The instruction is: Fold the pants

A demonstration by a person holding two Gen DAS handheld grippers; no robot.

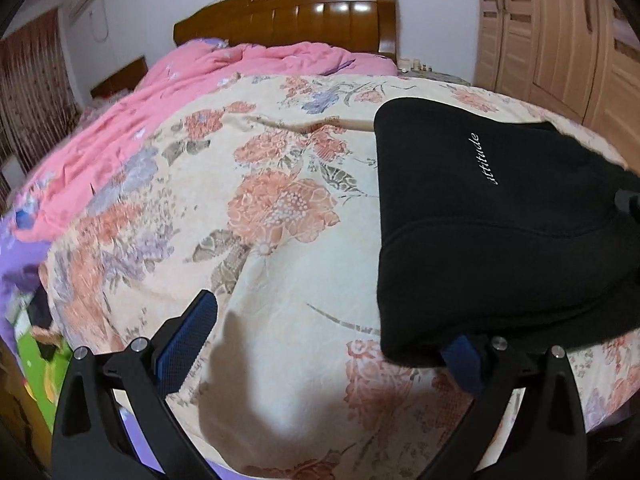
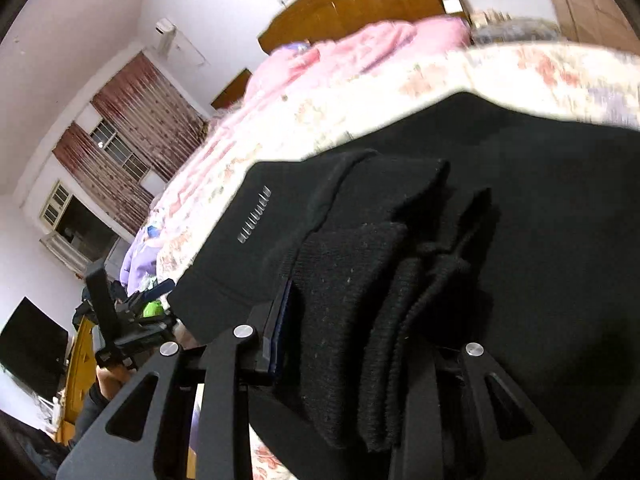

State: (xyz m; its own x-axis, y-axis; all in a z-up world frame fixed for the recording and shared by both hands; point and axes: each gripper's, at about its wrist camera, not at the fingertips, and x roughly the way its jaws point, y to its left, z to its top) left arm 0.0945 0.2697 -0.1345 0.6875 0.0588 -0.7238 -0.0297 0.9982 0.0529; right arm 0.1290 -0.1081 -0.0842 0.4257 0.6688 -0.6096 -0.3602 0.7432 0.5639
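Floral bedding (image 1: 280, 208) covers the bed, with a pink quilt (image 1: 120, 152) bunched toward the wooden headboard (image 1: 288, 16) and a wardrobe (image 1: 560, 40) off to the right. On that bedding lie the black pants (image 1: 500, 216), already doubled into a thick block toward the near right part of the bed.

Left tool (image 1: 332, 344) stands wide, gripping nothing; its right finger is partly hidden at the near edge of the block, and whether it touches the cloth I cannot tell. Right tool (image 2: 360, 344) has its jaws drawn in on a wad of ribbed black fabric, seemingly cuffs or a waistband, at the right side of the pants (image 2: 520, 208).

Judging by the compact shape, the folding looks late: probably a last fold or a tidying of the stack. The next move likely calls for carrying the gripped end across onto the block and letting go, while the left tool steadies the near edge.

From the left wrist, the long axis appears to run from the near edge toward the headboard, parallel to the white lettering (image 1: 484, 160). Which end is the waist I cannot tell.
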